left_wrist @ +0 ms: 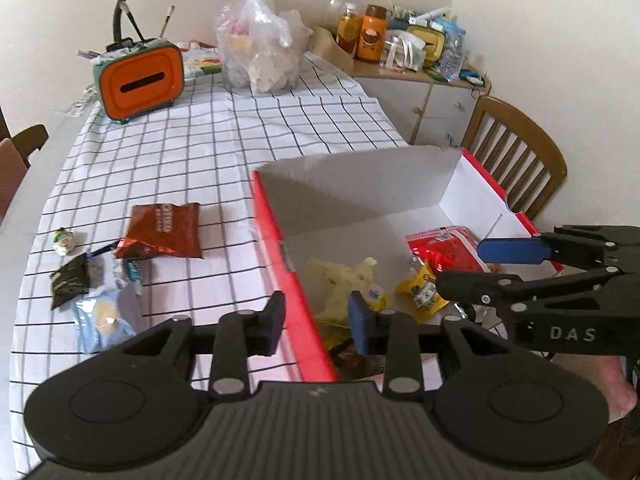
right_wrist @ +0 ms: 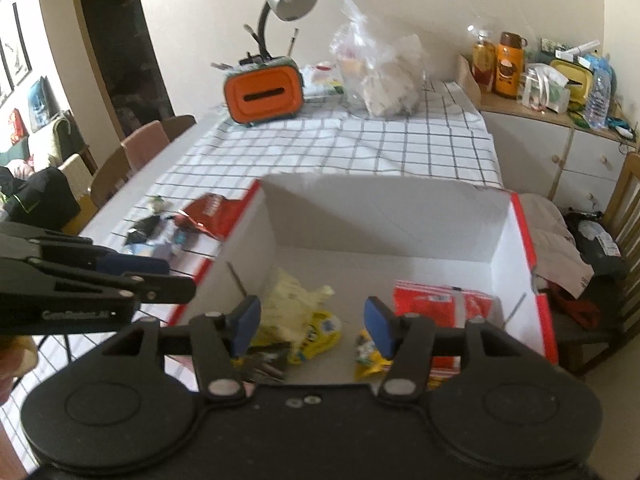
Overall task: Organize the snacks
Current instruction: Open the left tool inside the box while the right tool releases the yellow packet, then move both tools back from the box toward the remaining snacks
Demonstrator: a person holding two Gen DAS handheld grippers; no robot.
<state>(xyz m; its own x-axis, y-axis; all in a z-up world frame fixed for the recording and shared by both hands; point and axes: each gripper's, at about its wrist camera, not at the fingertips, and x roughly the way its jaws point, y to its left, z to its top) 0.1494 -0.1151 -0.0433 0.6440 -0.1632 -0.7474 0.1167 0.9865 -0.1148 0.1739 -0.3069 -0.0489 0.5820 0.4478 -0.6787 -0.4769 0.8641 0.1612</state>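
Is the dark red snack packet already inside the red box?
No, the dark red snack packet lies on the checked tablecloth, outside the left wall of the red box.

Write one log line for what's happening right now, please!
left gripper: open, empty | right gripper: open, empty | box: holds red packet, yellow snacks | tablecloth: brown packet and small snacks left

Red-sided white box (right_wrist: 524,240) on a black-checked white tablecloth (left_wrist: 180,160)
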